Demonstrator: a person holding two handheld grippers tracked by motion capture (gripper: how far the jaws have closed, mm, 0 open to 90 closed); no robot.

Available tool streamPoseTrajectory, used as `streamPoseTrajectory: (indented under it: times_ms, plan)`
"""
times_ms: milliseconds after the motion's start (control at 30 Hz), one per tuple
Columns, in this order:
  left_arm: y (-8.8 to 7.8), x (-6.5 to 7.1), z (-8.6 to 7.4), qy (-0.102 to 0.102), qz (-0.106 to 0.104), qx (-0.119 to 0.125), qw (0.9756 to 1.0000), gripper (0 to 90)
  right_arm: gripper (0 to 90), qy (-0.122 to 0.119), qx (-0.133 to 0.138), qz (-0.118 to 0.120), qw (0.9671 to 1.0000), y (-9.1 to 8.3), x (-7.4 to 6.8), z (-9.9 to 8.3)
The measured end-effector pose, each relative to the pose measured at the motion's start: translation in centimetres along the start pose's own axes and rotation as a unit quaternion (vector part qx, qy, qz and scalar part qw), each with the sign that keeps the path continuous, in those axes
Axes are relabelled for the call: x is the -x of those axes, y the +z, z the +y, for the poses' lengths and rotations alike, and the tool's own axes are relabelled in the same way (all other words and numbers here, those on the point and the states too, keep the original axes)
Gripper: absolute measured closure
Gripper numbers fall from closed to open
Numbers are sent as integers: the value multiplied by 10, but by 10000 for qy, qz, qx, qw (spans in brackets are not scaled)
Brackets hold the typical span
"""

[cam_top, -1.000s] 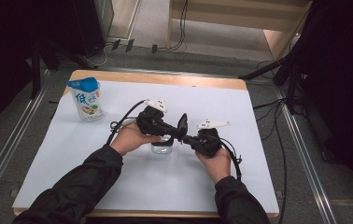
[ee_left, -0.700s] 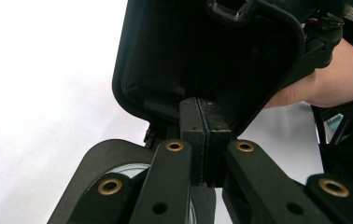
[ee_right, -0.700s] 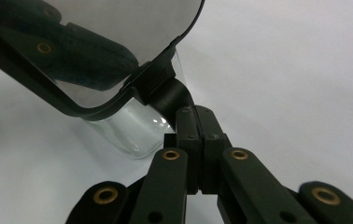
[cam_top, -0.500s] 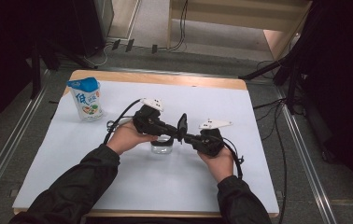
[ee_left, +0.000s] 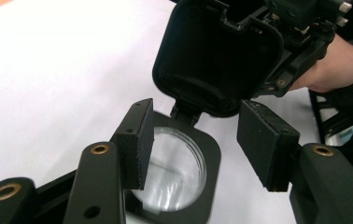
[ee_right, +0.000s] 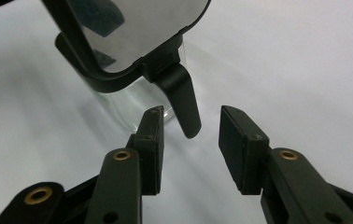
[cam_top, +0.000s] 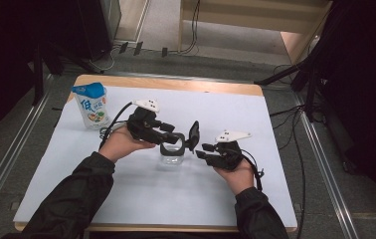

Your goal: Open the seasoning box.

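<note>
Clear jar (cam_top: 172, 158) stood mid-table, well right of salt bag (cam_top: 92, 105). Hinged lid (cam_top: 193, 135) upright, open. Left gripper (ee_left: 193, 140) jaws just opened, apart above jar mouth, gripping nothing. Right gripper (ee_right: 189, 147) jaws just opened, astride lid tab (ee_right: 184, 105), not touching. Risk: unheld lid could drop shut; nudge could tip jar.

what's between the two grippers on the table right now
A clear jar with its black hinged lid flipped open stands between the left gripper and right gripper, seen in the high view.

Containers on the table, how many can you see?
2. A clear jar with a black flip lid standing open sits mid-table between the two hand-held grippers. A blue-topped carton stands at the far left corner of the table. Nothing seems hidden.
</note>
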State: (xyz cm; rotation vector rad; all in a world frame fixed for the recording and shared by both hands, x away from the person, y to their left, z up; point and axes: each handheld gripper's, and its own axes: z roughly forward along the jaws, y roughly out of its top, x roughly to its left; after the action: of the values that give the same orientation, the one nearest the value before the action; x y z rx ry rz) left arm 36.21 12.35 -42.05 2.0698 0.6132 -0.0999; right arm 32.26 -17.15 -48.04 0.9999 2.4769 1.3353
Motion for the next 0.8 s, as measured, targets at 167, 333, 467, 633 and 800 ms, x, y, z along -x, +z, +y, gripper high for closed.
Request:
streamPoseTrajectory:
  times_ms: [167,333,467,633,800]
  plan:
    - [-15,1,-5,-80,88,41,9999,434,580,9,76,66,9999,-10,0,-2]
    - [-30,-5,-14,-263,209,56,9994,425,557,21,58,122,9999,-14,1,-3]
    - [-42,-9,-22,-349,374,140,9986,426,557,-40,-17,153,9999,-17,1,-4]
    - [-60,-11,-32,-452,664,239,9965,401,545,15,-47,191,9998,-18,5,-3]
    - [-77,-11,-41,-566,900,270,9940,387,540,58,-53,214,9997,-18,11,-1]
